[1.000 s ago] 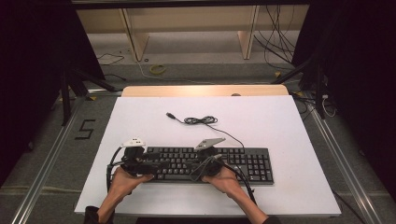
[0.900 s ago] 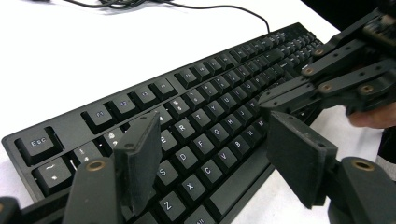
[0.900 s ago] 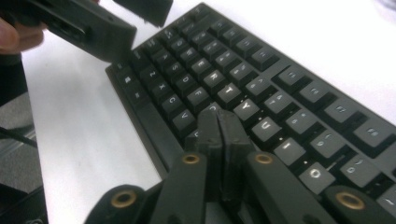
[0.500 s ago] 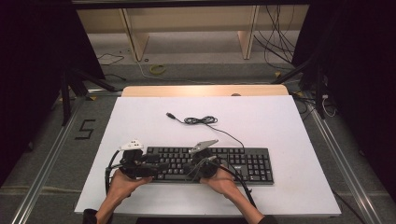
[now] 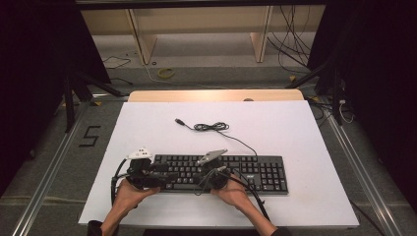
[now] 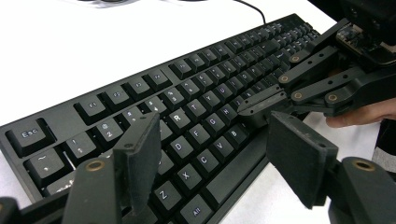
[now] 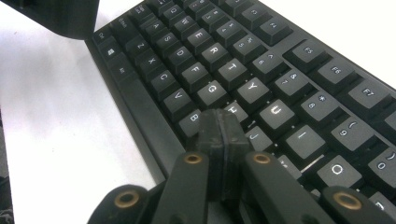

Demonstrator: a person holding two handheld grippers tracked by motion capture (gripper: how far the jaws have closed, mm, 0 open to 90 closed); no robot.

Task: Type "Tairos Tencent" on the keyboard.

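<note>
A black keyboard (image 5: 246, 172) lies along the near side of the white table, and its cable (image 5: 211, 127) coils behind it. My left gripper (image 5: 164, 174) hovers over the keyboard's left end. In the left gripper view, my left gripper (image 6: 215, 140) stands open with its pads wide apart above the letter keys (image 6: 187, 135), and nothing is between them. My right gripper (image 5: 196, 176) reaches in from the right. It is shut with its pads pressed together, and the tip (image 7: 222, 126) sits at the keys between B and J. The right gripper's closed tip (image 6: 254, 105) lies low on the middle letter rows.
The cable's plug (image 5: 179, 121) lies loose on the white tabletop (image 5: 295, 123). A wooden board edge (image 5: 216, 95) runs along the table's far side. Metal rails (image 5: 359, 167) flank the table, and dark stands and cables sit on the floor beyond.
My right gripper has shifted slightly left over the keys. The left gripper and the keyboard have stayed where they were.
</note>
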